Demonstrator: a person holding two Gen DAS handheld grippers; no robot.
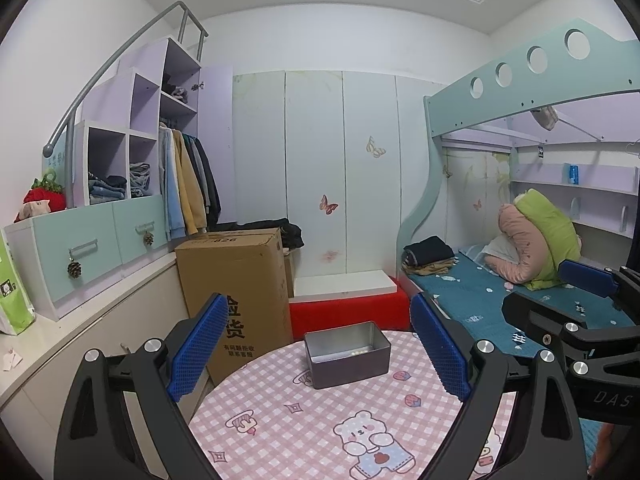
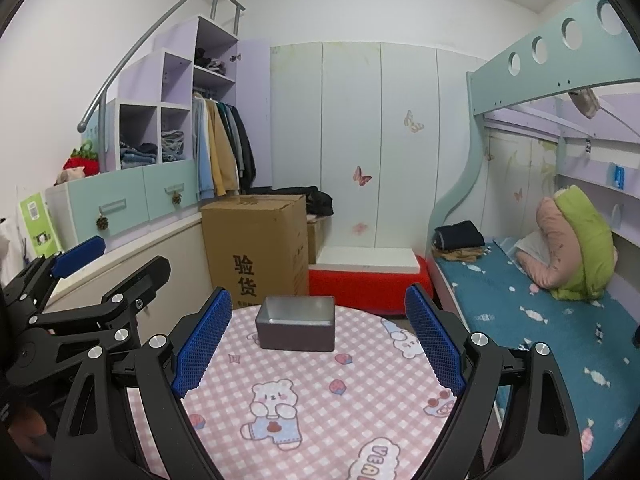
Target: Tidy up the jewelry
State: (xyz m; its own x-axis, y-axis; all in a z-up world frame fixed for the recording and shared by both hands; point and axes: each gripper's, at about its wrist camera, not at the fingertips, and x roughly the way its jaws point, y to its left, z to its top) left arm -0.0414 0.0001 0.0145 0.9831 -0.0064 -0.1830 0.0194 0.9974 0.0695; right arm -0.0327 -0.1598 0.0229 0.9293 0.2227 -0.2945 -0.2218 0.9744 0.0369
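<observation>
A small grey metal tin (image 1: 347, 354) stands open near the far edge of a round table with a pink checked bear cloth (image 1: 288, 424). Something small and pale lies on its floor; I cannot tell what. My left gripper (image 1: 318, 300) hovers over the near side of the table, open, with nothing between its blue pads. Beside it on the right is my right gripper (image 1: 534, 288). In the right wrist view the tin (image 2: 296, 328) sits ahead of my right gripper (image 2: 318, 292), which is open and empty above the cloth (image 2: 320, 420). My left gripper (image 2: 134, 254) shows at the left edge.
A tall cardboard box (image 1: 236, 292) stands just behind the table on the left. A red bench (image 1: 348, 312) with a white board on it sits behind the tin. A bunk bed with a blue sheet (image 1: 472, 300) runs along the right, and a low cabinet (image 1: 80, 320) along the left.
</observation>
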